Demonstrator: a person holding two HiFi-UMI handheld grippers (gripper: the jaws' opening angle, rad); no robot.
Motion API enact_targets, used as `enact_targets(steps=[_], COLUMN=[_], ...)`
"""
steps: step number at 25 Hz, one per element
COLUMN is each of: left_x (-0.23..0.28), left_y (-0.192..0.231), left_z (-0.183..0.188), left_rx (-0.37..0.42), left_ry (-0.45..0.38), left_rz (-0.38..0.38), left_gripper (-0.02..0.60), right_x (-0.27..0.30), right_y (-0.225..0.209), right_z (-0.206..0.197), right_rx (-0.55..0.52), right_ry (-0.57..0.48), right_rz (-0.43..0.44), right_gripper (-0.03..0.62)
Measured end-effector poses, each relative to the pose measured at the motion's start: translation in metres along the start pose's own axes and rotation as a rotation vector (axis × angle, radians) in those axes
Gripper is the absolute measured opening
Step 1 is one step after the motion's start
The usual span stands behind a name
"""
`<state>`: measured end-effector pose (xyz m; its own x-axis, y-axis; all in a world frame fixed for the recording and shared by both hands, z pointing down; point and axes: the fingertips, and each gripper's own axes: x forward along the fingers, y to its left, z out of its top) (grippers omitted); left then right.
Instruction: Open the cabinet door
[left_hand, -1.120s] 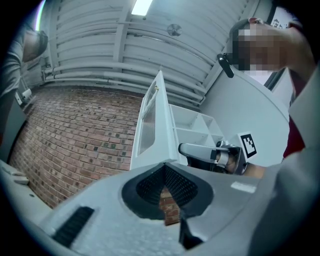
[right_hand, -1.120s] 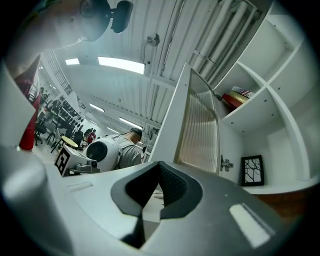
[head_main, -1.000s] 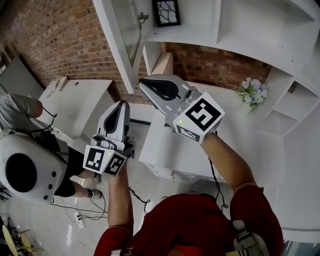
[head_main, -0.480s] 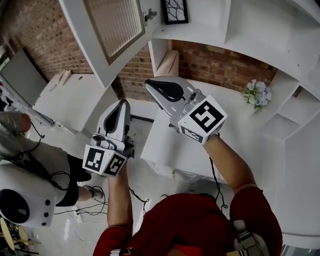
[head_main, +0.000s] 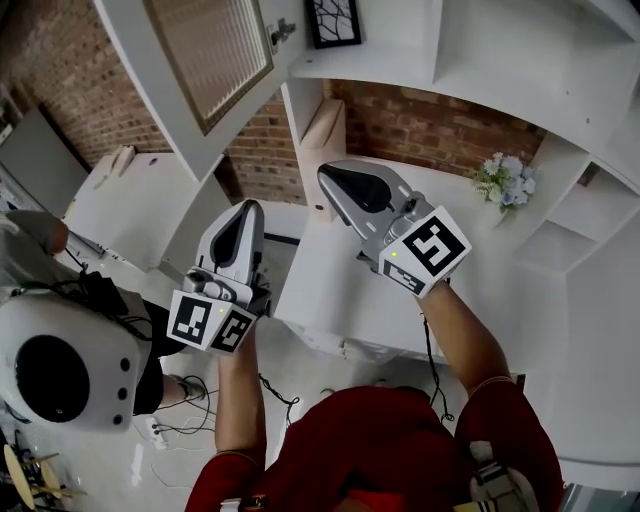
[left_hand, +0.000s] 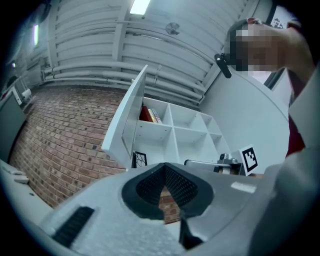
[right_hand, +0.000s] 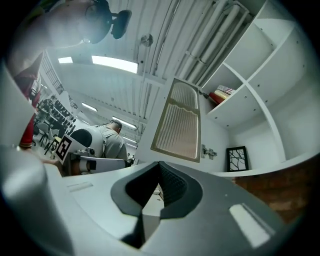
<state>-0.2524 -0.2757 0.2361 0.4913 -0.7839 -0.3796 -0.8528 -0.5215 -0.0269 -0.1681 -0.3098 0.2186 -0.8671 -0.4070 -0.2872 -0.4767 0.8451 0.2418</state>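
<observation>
The white cabinet door (head_main: 200, 60) with a ribbed glass panel stands swung wide open at the upper left, hinged (head_main: 283, 33) to the shelf unit (head_main: 400, 50). Both grippers are below it and apart from it, touching nothing. My left gripper (head_main: 247, 207) is shut and empty; its view shows the door (left_hand: 127, 120) edge-on beside the open shelves (left_hand: 185, 130). My right gripper (head_main: 330, 172) is shut and empty too, and it looks up at the door's panel (right_hand: 180, 125).
A framed picture (head_main: 332, 22) stands on the shelf, and a red book (left_hand: 147, 115) lies in an upper compartment. A white counter (head_main: 340, 290) with flowers (head_main: 503, 180) is below. A person (head_main: 60, 370) stands at the left by a white table (head_main: 150, 205). Cables lie on the floor.
The door has swung from edge-on to wide open, its glass face now showing. My right gripper has drawn back to the right and lower. The left gripper has kept still.
</observation>
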Motion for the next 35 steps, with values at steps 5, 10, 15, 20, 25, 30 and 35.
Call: enact_targets(steps=[5, 10, 15, 20, 25, 30, 35], left_x=[0.009, 0.019, 0.026, 0.027, 0.031, 0.032, 0.030], left_y=[-0.010, -0.025, -0.037, -0.045, -0.047, -0.050, -0.051], left_z=[-0.002, -0.006, -0.011, -0.014, -0.018, -0.023, -0.024], left_rx=[0.002, 0.014, 0.021, 0.025, 0.031, 0.032, 0.033], left_ry=[-0.003, -0.001, -0.002, -0.005, 0.001, 0.009, 0.008], left_rz=[-0.015, -0.028, -0.035, -0.030, -0.024, -0.027, -0.022], left_gripper=[0.002, 0.002, 0.002, 0.002, 0.002, 0.002, 0.002], right_x=[-0.020, -0.038, -0.058, -0.075, -0.086, -0.094, -0.099], right_y=[-0.008, -0.009, -0.015, -0.020, -0.024, -0.028, -0.027], right_z=[-0.005, -0.009, -0.013, -0.020, -0.031, -0.036, -0.033], right_rx=[-0.051, -0.082, -0.077, -0.068, -0.055, -0.053, -0.065], right_ry=[0.014, 0.020, 0.017, 0.021, 0.036, 0.045, 0.045], right_rz=[-0.044, -0.071, -0.113, -0.148, -0.175, -0.188, -0.186], right_gripper=[0.012, 0.011, 0.011, 0.011, 0.011, 0.011, 0.011])
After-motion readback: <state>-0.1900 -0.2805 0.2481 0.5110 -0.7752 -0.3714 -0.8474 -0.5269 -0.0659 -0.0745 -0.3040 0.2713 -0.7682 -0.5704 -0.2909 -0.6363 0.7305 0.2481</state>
